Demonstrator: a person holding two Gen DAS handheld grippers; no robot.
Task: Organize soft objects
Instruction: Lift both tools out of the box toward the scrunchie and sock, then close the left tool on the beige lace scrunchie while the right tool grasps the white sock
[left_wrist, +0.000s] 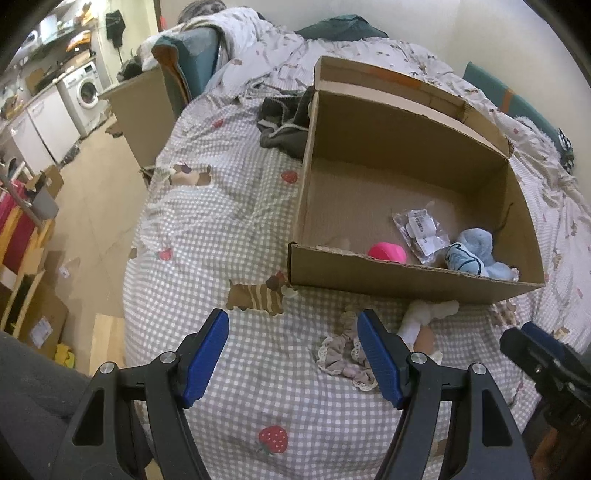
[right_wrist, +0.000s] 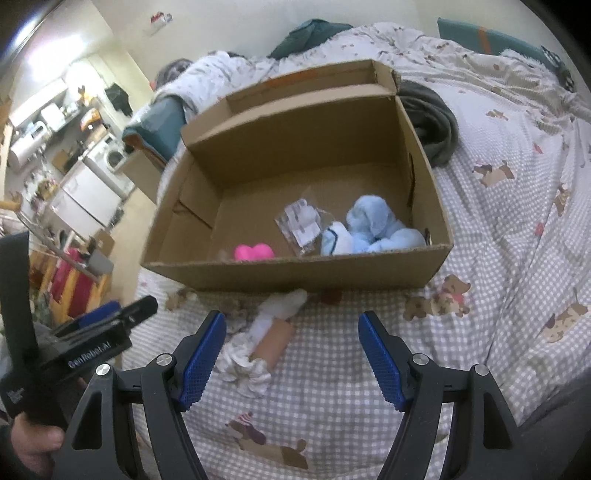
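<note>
I'm working over a bed (left_wrist: 229, 229) covered in a grey-checked sheet with dog and strawberry prints. On it sits an open cardboard box (right_wrist: 295, 273), which already holds a blue plush toy (right_wrist: 373, 225), a small clear packet (right_wrist: 301, 225) and a pink soft thing (right_wrist: 254, 252).

Two soft things lie loose on the sheet just in front of the box's near wall. The larger is a white-and-tan soft toy (right_wrist: 273, 332); its long axis runs from a ruffled white end near me up toward the box, where its white tip almost touches the wall. Just beside it, to its left in the left wrist view, is a frilly beige scrunchie (left_wrist: 340, 350).

My right gripper (right_wrist: 291, 358) stands open and empty. The soft toy lies just ahead of it and toward its left finger, so I judge a small shift left would bring the toy between the pads, though they would then close along its length rather than across it.

My left gripper (left_wrist: 295, 358) is open and empty too. The scrunchie lies partly behind its right finger, so that hand is nearer to it. I judge the natural split is right for the toy, left for the scrunchie.
</note>
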